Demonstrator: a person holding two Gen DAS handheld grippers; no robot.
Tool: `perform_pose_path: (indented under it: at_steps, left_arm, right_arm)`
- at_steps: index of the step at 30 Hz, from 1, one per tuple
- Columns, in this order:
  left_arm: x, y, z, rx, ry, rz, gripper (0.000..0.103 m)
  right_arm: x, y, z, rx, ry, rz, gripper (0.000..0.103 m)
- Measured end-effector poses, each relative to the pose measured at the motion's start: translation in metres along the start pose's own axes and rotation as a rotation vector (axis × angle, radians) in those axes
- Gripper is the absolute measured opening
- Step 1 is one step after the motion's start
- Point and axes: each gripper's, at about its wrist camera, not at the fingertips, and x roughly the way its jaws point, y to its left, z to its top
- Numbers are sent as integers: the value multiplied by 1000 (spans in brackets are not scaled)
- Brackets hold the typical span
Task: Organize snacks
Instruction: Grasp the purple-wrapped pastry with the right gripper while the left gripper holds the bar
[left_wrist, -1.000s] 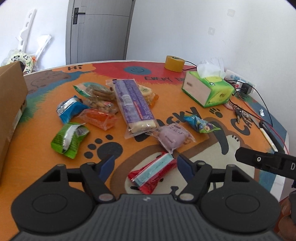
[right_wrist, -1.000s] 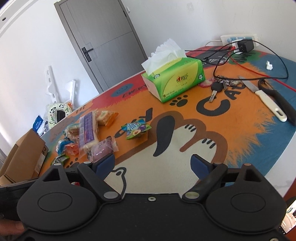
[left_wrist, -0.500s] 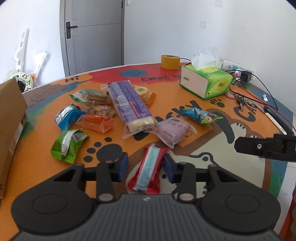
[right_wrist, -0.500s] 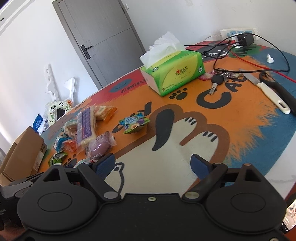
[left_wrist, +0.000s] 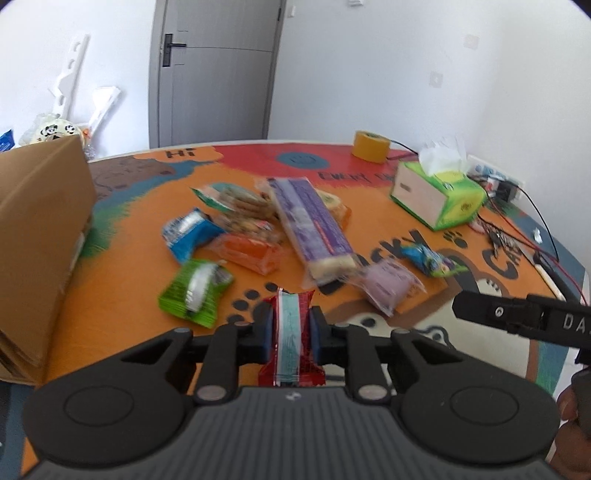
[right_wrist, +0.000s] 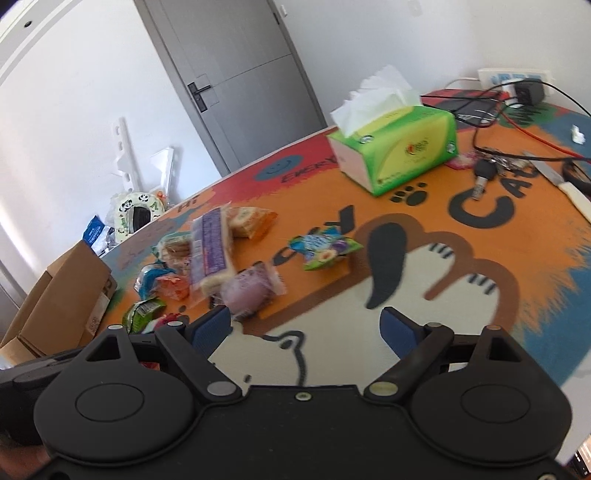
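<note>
To the far left of the left gripper (left_wrist: 291, 326), a brown cardboard box (left_wrist: 40, 236) was seen standing on the round table with its orange cartoon-dog cover (left_wrist: 129, 295). Just left of and ahead of the blue pads, a crinkled green foil snack packet (left_wrist: 194, 288) was found lying flat, with a blue foil packet (left_wrist: 190, 234) and an orange clear-wrapped snack (left_wrist: 247, 253) beyond it. The left gripper itself was clenched on a red snack bar with a pale blue stripe (left_wrist: 291, 339) — its jaws had just been closing, and the bar was pinched upright between the two pads, its lower end crumpled near the gripper body. Ahead and slightly right, a long purple biscuit pack (left_wrist: 314, 227) was laid across the pile, and a round purple wrapped bun (left_wrist: 388, 286) rested beside its near end. Further right, a small blue-and-green sachet (left_wrist: 430, 260) was noted, and beyond it a green tissue box (left_wrist: 439, 199).

The right gripper (right_wrist: 304, 325) was held wide and released — nothing lay between its blue pads, only bare cloth below. The purple bun (right_wrist: 249, 291) was seen just ahead of its left pad.
</note>
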Motion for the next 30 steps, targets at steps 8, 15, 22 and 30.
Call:
perform_pose_path:
  at_steps: [8, 15, 22, 30]
  left_arm:
    - [-2, 21, 13, -55, -34, 12, 19]
    - [0, 32, 19, -99, -44, 17, 19]
    - [2, 39, 22, -121, -47, 3, 19]
    - [8, 44, 21, -144, -42, -15, 19]
  right_arm:
    - [14, 20, 10, -36, -3, 17, 88]
    - [26, 33, 15, -65, 2, 34, 88]
    - [43, 44, 18, -87, 28, 43, 86]
    - [68, 62, 23, -132, 44, -6, 85]
